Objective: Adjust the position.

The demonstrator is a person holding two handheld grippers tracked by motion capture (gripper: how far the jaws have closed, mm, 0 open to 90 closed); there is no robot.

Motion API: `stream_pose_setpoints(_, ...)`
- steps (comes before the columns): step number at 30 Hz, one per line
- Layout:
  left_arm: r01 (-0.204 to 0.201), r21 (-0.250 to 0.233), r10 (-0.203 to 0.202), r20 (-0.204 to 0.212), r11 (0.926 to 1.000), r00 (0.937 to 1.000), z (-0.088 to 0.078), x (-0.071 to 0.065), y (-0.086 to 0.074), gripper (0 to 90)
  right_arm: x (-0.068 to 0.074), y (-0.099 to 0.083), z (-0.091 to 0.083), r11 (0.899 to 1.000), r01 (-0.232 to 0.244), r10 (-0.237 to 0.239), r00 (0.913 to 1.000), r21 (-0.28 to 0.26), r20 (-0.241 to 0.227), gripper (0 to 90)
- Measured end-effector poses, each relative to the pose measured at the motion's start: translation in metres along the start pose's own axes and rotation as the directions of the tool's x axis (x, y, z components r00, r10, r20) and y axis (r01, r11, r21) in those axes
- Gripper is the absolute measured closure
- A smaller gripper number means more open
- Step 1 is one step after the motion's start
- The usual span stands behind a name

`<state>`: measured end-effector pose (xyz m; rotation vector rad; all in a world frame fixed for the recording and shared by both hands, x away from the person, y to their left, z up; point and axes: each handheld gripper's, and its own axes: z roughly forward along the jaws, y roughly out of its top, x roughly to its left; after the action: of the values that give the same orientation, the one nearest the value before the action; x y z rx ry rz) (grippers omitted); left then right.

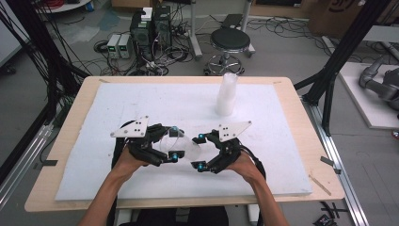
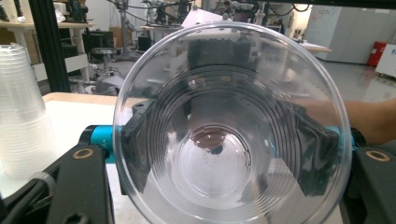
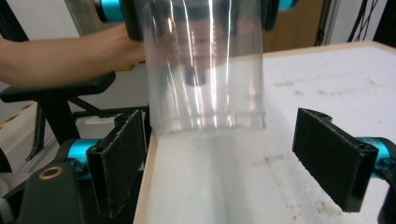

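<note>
Progress looks to be about midway through a hand-over: one clear plastic cup (image 1: 181, 143) is off the stack of cups (image 1: 226, 94) and held above the white foam mat (image 1: 141, 99), while the stack stands upright toward 12 o'clock on the surface, well apart from both hands.

In the high view the left gripper (image 1: 173, 142) has its jaws clamped on the cup, which lies on its side between the two grippers near the 6 o'clock edge of the mat. The left gripper view looks straight into the cup's open mouth (image 2: 231, 126), with black pads pressing its wall from both sides. The right gripper (image 1: 200, 151) sits at the cup's 3 o'clock side with jaws apart; in the right gripper view the cup's base end (image 3: 205, 65) hangs between and beyond the two pads, touching neither.

What seems left is for the right jaws to close on the base end and for the cup to be set down somewhere.

The cup is thin, glossy and see-through, tapered, with fine stepped rings near the base; it will likely flex under a hard squeeze. The jaw pads (image 3: 334, 154) are flat, black and coarse. The mat is matt, slightly scuffed foam over a pale wooden table (image 1: 75, 108).
</note>
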<state>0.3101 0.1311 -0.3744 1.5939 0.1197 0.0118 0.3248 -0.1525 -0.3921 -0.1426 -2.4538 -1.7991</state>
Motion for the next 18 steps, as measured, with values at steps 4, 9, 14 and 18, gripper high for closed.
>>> stream_pose_setpoints(4, -0.010, 0.017, 0.010, -0.014, 0.9998, 0.9999, -0.003, 0.001, 0.002, 32.6, 0.002, 0.000, 0.000, 1.000, -0.005, 0.005, 0.9999, 0.017, 0.014, 14.6)
stream_pose_setpoints(9, -0.036, 0.144, 0.044, -0.056, 0.9889, 0.9975, -0.006, 0.005, 0.013, 32.6, 0.003, -0.001, -0.005, 0.998, -0.037, 0.031, 0.9937, 0.048, 0.107, 14.7)
stream_pose_setpoints(14, -0.033, 0.294, 0.062, -0.088, 0.9553, 0.9942, -0.002, 0.019, 0.028, 32.5, 0.005, -0.010, -0.017, 0.986, -0.108, 0.060, 0.9418, 0.128, 0.331, 14.8)
stream_pose_setpoints(18, -0.039, 0.414, 0.085, -0.092, 0.9094, 0.9921, 0.003, 0.032, 0.039, 32.4, 0.008, -0.021, -0.028, 0.975, -0.167, 0.085, 0.8908, 0.147, 0.446, 15.3)
